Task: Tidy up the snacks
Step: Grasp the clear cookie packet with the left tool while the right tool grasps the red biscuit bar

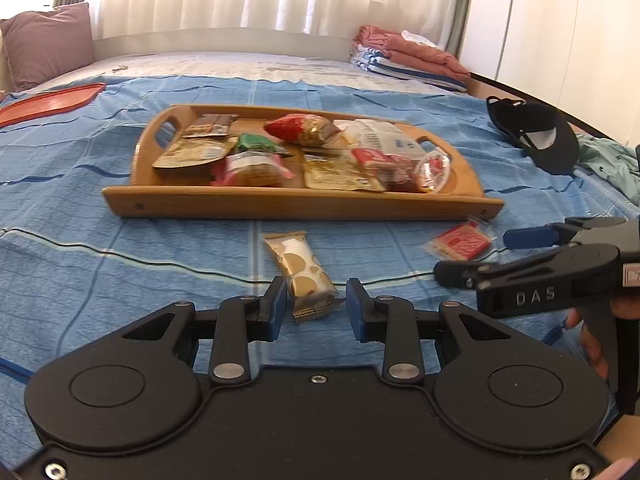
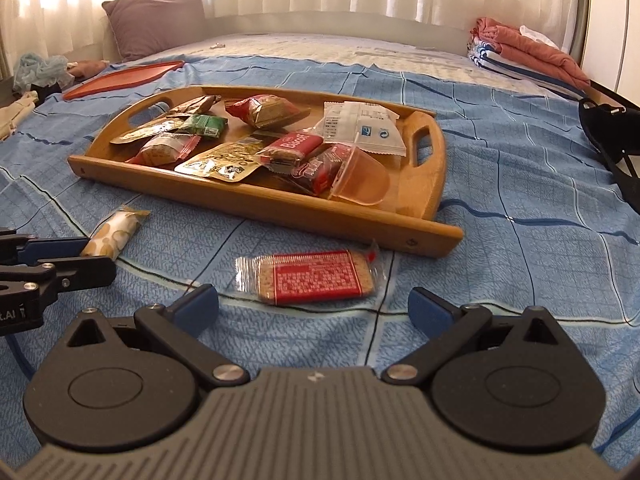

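Observation:
A wooden tray [image 1: 280,202] [image 2: 280,216] with several wrapped snacks in it sits on the blue bedspread. In front of it lies a white pack with gold dots [image 1: 304,276] [image 2: 116,232]. Its near end sits between the blue pads of my left gripper [image 1: 317,307] [image 2: 100,258], which close against the wrapper. A red biscuit pack [image 2: 316,276] [image 1: 456,242] lies flat near the tray's right corner. My right gripper [image 2: 314,310] [image 1: 472,255] stands wide open just short of it, touching nothing.
An orange flat lid [image 1: 52,102] lies at the far left. A black cap [image 1: 536,136] and teal cloth [image 1: 608,160] lie on the right, folded towels [image 1: 408,56] at the back. A thin black cable [image 1: 120,258] crosses the bedspread in front of the tray.

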`<state>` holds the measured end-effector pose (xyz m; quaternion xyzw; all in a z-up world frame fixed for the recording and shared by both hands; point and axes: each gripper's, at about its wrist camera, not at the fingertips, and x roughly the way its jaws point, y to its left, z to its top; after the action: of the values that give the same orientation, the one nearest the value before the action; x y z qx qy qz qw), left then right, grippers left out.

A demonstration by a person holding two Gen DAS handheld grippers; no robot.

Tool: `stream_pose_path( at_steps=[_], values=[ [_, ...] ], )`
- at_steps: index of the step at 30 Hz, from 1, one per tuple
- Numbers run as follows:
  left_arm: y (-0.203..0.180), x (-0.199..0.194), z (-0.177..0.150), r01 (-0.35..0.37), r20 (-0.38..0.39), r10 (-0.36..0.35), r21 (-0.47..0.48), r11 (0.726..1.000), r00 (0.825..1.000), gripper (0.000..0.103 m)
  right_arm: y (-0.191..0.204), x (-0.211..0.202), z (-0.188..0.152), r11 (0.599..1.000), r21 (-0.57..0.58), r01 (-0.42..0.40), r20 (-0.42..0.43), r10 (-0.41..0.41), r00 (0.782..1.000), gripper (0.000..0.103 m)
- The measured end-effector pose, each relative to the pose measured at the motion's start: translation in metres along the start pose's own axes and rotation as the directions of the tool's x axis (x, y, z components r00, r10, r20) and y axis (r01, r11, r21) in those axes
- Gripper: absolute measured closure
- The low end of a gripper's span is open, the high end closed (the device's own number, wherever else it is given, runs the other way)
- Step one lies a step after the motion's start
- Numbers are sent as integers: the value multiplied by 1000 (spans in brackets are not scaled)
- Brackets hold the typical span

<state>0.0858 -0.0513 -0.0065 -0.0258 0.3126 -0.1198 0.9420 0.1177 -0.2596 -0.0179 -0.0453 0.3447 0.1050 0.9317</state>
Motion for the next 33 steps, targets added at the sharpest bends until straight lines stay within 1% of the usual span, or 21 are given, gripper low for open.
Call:
stream_pose_path(
  at_steps=[3, 7, 9, 11, 14, 22, 27, 31, 33],
  values=[
    [7, -1, -1, -20, 0, 20, -3, 1000, 1000, 72, -3, 7, 4, 1000, 16, 12, -10, -12, 1000, 0],
    [15, 0, 2, -7, -8, 7, -23, 1000, 1000, 70, -10, 12, 7, 999, 44, 7, -18, -6, 1000, 0],
    [15, 1, 4, -12, -5, 12, -20, 1000, 1000, 68, -12, 14, 8, 999, 40, 8, -21, -7, 1000, 0],
    [13, 3, 5, -17, -3, 17, -13, 1000, 1000, 63, -12, 15, 8, 999, 34, 4, -20, -3, 1000, 0],
    [12, 6, 7, -13, -6, 13, -18, 1000, 1000, 60, -11, 17, 9, 1000, 27, -4, -23, 5, 1000, 0],
    [8, 13, 7, -34, -13, 34, 10, 999, 999, 60, -10, 17, 6, 1000, 20, -16, -13, 17, 1000, 0],
    [7, 15, 7, -33, -16, 33, 16, 999, 999, 63, -6, 12, 5, 999, 20, -45, 6, 45, 999, 16],
    [7, 16, 8, -33, -18, 33, 14, 999, 999, 68, -3, 10, 6, 998, 21, -57, 12, 57, 998, 19],
    [7, 15, 8, -31, -18, 31, 12, 999, 999, 70, -3, 9, 6, 998, 29, -54, 16, 53, 998, 23]
  ],
)
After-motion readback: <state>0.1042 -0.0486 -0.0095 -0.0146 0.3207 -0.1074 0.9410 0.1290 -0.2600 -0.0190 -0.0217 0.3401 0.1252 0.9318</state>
